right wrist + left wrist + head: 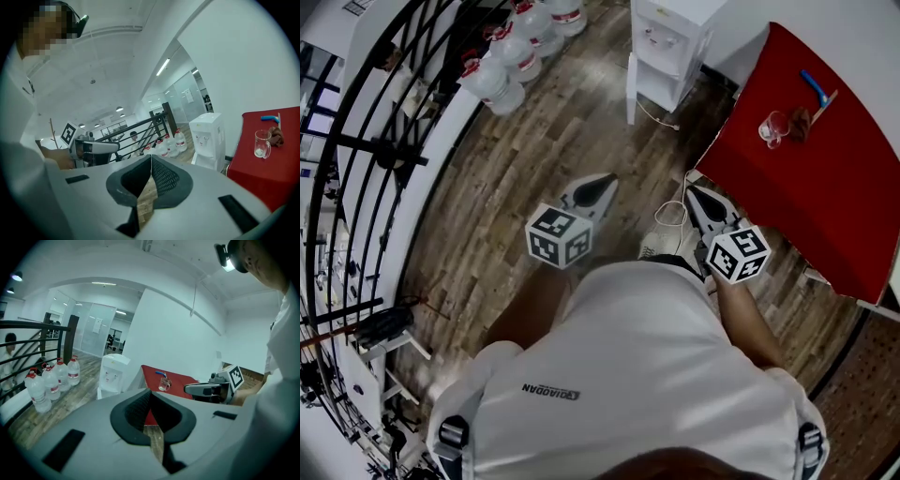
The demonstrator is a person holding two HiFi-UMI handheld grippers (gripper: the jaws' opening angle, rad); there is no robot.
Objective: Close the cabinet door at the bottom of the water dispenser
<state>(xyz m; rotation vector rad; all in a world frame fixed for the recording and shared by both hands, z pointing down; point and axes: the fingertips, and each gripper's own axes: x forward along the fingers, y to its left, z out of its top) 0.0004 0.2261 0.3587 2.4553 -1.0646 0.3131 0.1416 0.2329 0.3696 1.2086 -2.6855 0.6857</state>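
Cabinet door (pixel 631 89), white, open under water dispenser (pixel 675 33)

**Plank floor (pixel 581 131) and red tabletop (pixel 825 187)**

On the brown wooden floor, a white plastic water dispenser (pixel 670 42) stands well ahead of the left tongs (pixel 605 183) and right tongs (pixel 694 194). Clear, red-capped water bottles (pixel 511 56) stand to the dispenser's left. Right of the right tongs, the tabletop holds a clear glass mug (pixel 772 127), a brown cloth (pixel 797 122) and a blue-handled tool (pixel 814 87).

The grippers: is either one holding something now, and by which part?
Nothing is held. The left gripper and the right gripper both have their jaws together and empty; the dispenser stands ahead, apart from both.
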